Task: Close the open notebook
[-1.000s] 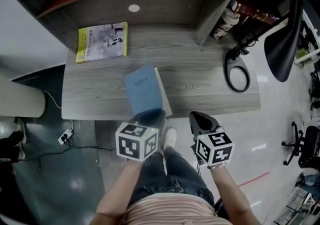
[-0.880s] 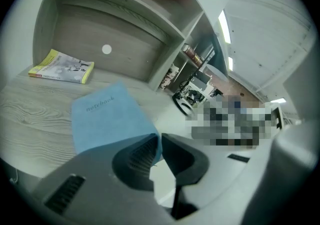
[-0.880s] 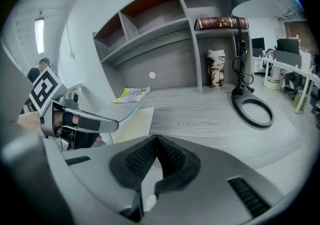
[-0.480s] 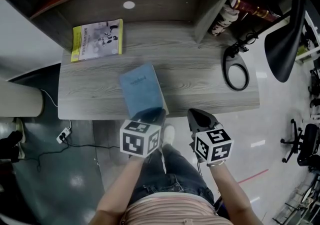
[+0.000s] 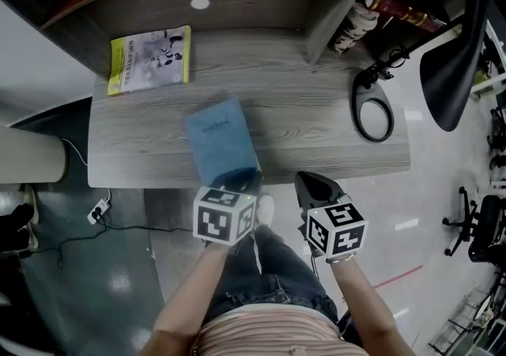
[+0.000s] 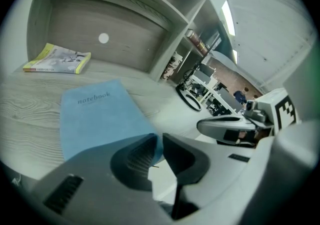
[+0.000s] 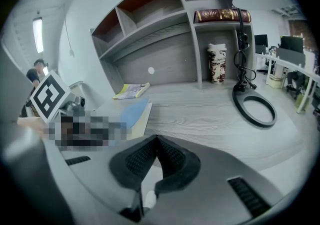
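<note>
The blue notebook (image 5: 220, 141) lies closed and flat on the grey desk (image 5: 316, 137), with "notebook" printed on its cover (image 6: 97, 116). My left gripper (image 5: 241, 181) is at the book's near right corner by the desk's front edge. Its jaws are opening: a narrow gap shows between them (image 6: 157, 141), and the blue corner reaches into it. My right gripper (image 5: 313, 185) hovers just off the front edge, to the right of the book. It is shut (image 7: 156, 139) with nothing in it. In the right gripper view the notebook (image 7: 134, 110) shows cream page edges under the cover.
A yellow booklet (image 5: 149, 60) lies at the desk's back left under the shelf. A black ring-shaped stand with cable (image 5: 375, 117) sits at the right, a patterned canister (image 5: 352, 34) behind it. A black chair (image 5: 451, 54) stands off the desk's right end.
The raised cover has come down onto the pages, so the white page strip no longer shows. My left gripper sank slightly with it. The right gripper stayed put.
</note>
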Demonstrator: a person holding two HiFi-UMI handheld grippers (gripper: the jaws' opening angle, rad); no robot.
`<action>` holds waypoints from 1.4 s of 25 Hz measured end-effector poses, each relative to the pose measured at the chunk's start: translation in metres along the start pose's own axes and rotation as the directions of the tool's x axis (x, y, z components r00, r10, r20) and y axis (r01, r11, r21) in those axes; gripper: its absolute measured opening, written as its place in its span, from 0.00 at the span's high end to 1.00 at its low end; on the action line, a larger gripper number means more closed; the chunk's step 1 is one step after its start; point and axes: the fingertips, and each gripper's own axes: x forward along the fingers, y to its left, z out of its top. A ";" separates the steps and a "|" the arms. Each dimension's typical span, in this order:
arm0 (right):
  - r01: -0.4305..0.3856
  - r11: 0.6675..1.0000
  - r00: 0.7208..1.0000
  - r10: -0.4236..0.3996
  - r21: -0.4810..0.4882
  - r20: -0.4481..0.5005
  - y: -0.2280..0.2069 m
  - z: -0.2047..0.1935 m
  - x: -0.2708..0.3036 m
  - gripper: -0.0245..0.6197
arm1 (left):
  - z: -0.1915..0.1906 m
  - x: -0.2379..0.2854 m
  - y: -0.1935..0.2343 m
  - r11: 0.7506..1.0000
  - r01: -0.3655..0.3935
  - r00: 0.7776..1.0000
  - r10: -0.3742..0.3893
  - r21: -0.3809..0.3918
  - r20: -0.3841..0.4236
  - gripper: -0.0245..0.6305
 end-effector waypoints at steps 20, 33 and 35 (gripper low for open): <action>-0.019 1.000 0.999 0.019 -0.004 -0.041 -0.010 -0.005 0.009 0.95 | -0.012 0.023 0.004 1.000 -0.022 0.997 0.020 -0.019 -0.073 0.88; -0.021 1.000 0.998 0.020 -0.004 -0.052 -0.010 -0.004 0.014 0.95 | -0.017 0.031 0.005 0.999 0.000 0.992 -0.004 -0.038 -0.123 0.84; -0.020 1.000 0.998 0.020 -0.004 -0.054 -0.011 -0.004 0.015 0.95 | -0.017 0.032 0.004 0.999 0.005 0.991 -0.010 -0.042 -0.130 0.84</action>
